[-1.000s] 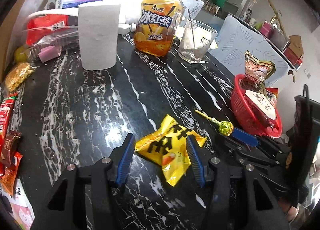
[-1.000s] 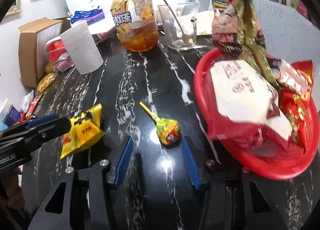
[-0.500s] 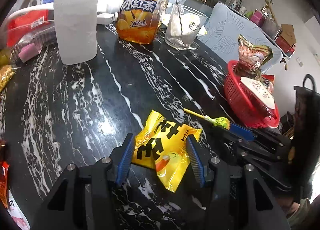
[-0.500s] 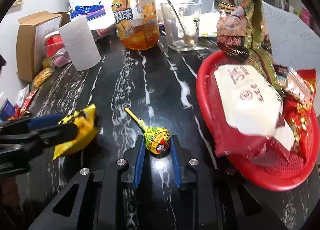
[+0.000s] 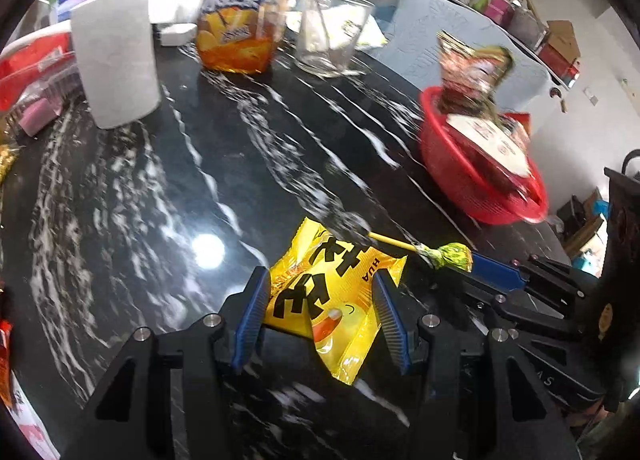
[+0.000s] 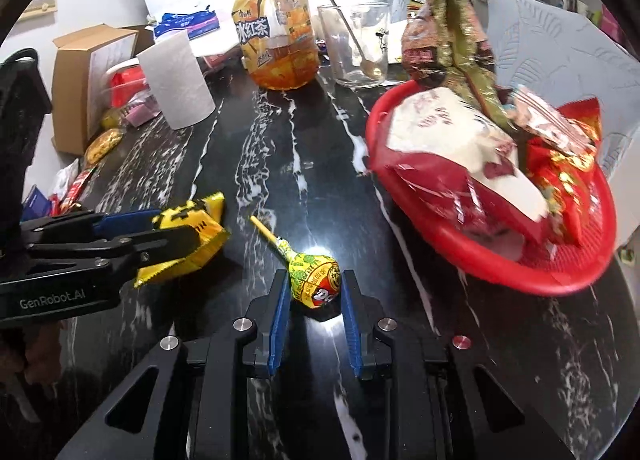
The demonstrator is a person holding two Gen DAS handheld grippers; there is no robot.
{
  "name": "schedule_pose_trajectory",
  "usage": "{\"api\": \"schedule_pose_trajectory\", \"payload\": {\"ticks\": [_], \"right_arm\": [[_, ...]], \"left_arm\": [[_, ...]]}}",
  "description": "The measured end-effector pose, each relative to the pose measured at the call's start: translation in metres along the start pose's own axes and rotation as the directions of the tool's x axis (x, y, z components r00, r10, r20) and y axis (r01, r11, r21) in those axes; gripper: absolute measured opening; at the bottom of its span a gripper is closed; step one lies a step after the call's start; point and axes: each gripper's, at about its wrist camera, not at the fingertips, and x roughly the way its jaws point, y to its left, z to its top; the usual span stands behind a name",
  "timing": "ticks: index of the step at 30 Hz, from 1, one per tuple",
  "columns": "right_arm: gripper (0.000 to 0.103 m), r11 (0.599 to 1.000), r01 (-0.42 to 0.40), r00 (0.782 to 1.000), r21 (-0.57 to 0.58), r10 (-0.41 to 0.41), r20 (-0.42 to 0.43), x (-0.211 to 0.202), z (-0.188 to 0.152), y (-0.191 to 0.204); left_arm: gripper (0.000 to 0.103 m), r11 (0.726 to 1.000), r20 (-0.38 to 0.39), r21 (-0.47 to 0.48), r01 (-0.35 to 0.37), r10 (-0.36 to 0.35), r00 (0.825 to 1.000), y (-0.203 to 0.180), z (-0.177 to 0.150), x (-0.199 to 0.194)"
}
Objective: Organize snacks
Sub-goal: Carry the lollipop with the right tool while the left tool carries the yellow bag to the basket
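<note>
A yellow snack packet [image 5: 332, 292] lies on the black marble table between the blue pads of my left gripper [image 5: 319, 274]. The jaws stand open around it, its edges near both pads; the right wrist view shows the same packet [image 6: 200, 219] under that gripper's fingers. My right gripper [image 6: 314, 278] is shut on the green-yellow head of a lollipop [image 6: 314, 280], whose stick points away to the upper left. The lollipop [image 5: 450, 254] sits just right of the packet. A red basket [image 6: 500, 264] holding several snack bags stands to the right.
At the back stand an iced-tea bottle [image 6: 276, 47], a glass with a spoon [image 6: 356, 47] and a paper roll [image 6: 176, 79]. A cardboard box [image 6: 80, 75] and loose snacks [image 6: 76, 183] crowd the left edge. A pale chair [image 6: 560, 59] is behind the basket.
My right gripper has closed on the lollipop's head. My left gripper has slid forward, so the yellow packet now sits deeper between its fingers.
</note>
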Motion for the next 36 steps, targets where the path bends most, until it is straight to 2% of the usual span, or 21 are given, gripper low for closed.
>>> {"api": "schedule_pose_trajectory", "payload": {"ticks": [7,11,14,19,21,23,25,27,29,31,36], "right_arm": [[0.025,1.0,-0.002,1.0,-0.013,0.002,0.001,-0.022,-0.018,-0.007],[0.025,1.0,-0.007,1.0,0.006,0.007,-0.009,-0.034,-0.033,-0.015],[0.025,1.0,-0.004,1.0,0.022,0.004,-0.008,-0.044,-0.044,-0.022],[0.025,0.999,-0.007,1.0,0.051,0.007,0.01,-0.056,-0.053,-0.03],[0.025,0.998,-0.011,1.0,0.054,0.01,0.02,-0.06,-0.054,-0.031],[0.025,0.999,-0.012,1.0,0.052,0.011,0.028,-0.063,-0.055,-0.031],[0.025,0.999,-0.013,0.999,0.05,0.011,0.033,-0.064,-0.056,-0.031],[0.025,0.999,-0.016,0.999,0.052,0.014,0.034,-0.066,-0.057,-0.033],[0.025,0.998,-0.019,0.999,0.055,0.017,0.034,-0.067,-0.059,-0.035],[0.025,0.998,-0.021,0.999,0.059,0.02,0.031,-0.068,-0.06,-0.037],[0.025,0.998,-0.02,0.999,0.063,0.019,0.028,-0.067,-0.061,-0.04]], "left_arm": [[0.052,1.0,-0.013,0.016,0.016,-0.016,1.0,-0.03,-0.025,-0.009],[0.052,0.996,0.053,0.069,-0.064,0.06,0.997,-0.045,-0.03,-0.022],[0.052,0.989,0.085,0.111,-0.097,0.088,0.992,-0.051,-0.029,-0.029],[0.052,0.991,0.009,0.134,-0.019,0.018,1.0,-0.054,-0.023,-0.013],[0.052,0.989,-0.024,0.144,-0.023,0.026,0.999,-0.056,-0.022,-0.002],[0.052,0.987,-0.063,0.155,-0.053,0.063,0.996,-0.057,-0.021,0.008],[0.052,0.981,-0.056,0.181,-0.074,0.086,0.995,-0.059,-0.021,0.012],[0.057,0.974,-0.053,0.208,-0.089,0.102,0.993,-0.062,-0.021,0.015],[0.069,0.97,-0.05,0.225,-0.089,0.103,0.993,-0.065,-0.021,0.017],[0.074,0.968,-0.045,0.234,-0.095,0.108,0.993,-0.068,-0.023,0.019],[0.075,0.955,-0.028,0.269,-0.128,0.141,0.99,-0.073,-0.026,0.022]]}}
